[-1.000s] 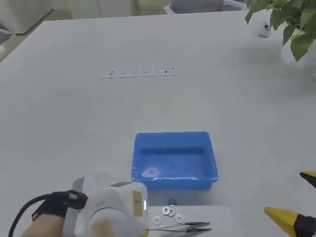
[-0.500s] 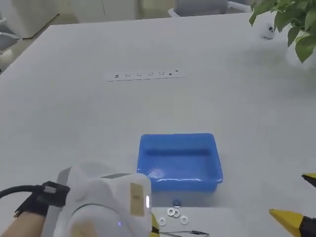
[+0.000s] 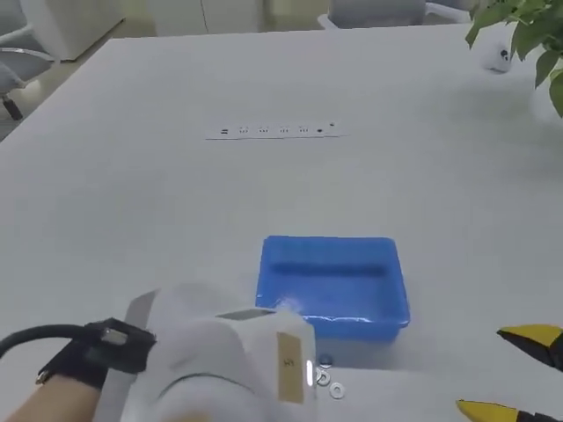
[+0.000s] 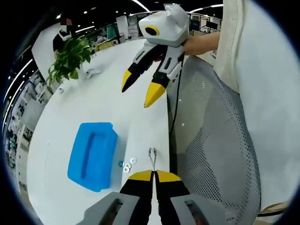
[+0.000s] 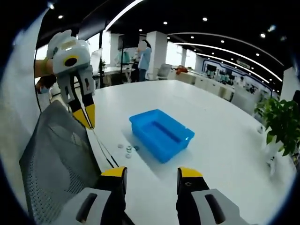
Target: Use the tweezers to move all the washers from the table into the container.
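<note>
Socket strip (image 3: pixel 277 131) lies flat; leafy plant (image 3: pixel 528 31) stands far right.

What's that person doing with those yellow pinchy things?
A person is working with two handheld grippers. The left gripper looks closed on thin tweezers near the edge of the table. The small washers lie on the table beside the blue container, which looks empty. The right gripper hangs open off to the side, holding nothing.
</note>
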The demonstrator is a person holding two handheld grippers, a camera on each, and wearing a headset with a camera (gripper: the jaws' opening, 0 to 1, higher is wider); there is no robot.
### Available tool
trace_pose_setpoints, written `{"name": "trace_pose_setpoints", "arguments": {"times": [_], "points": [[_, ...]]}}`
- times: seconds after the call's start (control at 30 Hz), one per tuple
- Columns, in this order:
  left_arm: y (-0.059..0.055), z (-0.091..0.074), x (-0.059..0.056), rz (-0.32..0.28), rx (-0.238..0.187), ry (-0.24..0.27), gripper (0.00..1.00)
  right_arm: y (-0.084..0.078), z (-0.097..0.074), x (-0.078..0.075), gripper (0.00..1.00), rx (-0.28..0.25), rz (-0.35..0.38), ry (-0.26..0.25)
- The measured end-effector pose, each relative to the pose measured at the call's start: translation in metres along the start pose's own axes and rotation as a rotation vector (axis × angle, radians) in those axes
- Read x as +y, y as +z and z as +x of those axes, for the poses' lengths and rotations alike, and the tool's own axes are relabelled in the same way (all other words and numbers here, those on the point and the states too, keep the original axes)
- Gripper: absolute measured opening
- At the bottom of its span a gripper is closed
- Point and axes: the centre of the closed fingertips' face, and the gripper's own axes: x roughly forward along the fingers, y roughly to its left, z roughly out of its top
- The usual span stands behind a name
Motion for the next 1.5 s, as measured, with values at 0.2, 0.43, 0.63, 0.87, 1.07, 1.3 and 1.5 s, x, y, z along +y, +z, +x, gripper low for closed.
{"name": "trace_pose_setpoints", "arguments": {"times": [0.2, 0.43, 0.63, 0.87, 1.07, 1.3, 1.5], "points": [[0.002, 0.000, -0.001, -0.004, -0.003, -0.006, 0.00, -0.012, 0.026, 0.040, 0.27, 0.101, -0.114, 0.209], [0.004, -0.001, -0.001, -0.022, -0.022, -0.012, 0.00, -0.027, 0.052, 0.072, 0.25, 0.165, -0.201, 0.368], [0.002, -0.002, -0.002, -0.027, -0.024, -0.012, 0.00, -0.028, 0.071, 0.082, 0.20, 0.168, -0.230, 0.427], [0.003, -0.002, 0.000, -0.052, -0.037, -0.007, 0.00, -0.034, 0.087, 0.085, 0.11, 0.185, -0.290, 0.467], [0.000, -0.009, 0.006, -0.065, -0.035, 0.007, 0.00, -0.028, 0.096, 0.088, 0.07, 0.173, -0.315, 0.497], [-0.004, -0.024, 0.021, -0.052, -0.009, 0.030, 0.00, -0.005, 0.113, 0.088, 0.07, 0.112, -0.308, 0.491], [-0.009, -0.030, 0.036, -0.047, 0.027, 0.049, 0.00, 0.010, 0.128, 0.082, 0.07, 0.058, -0.280, 0.466]]}}
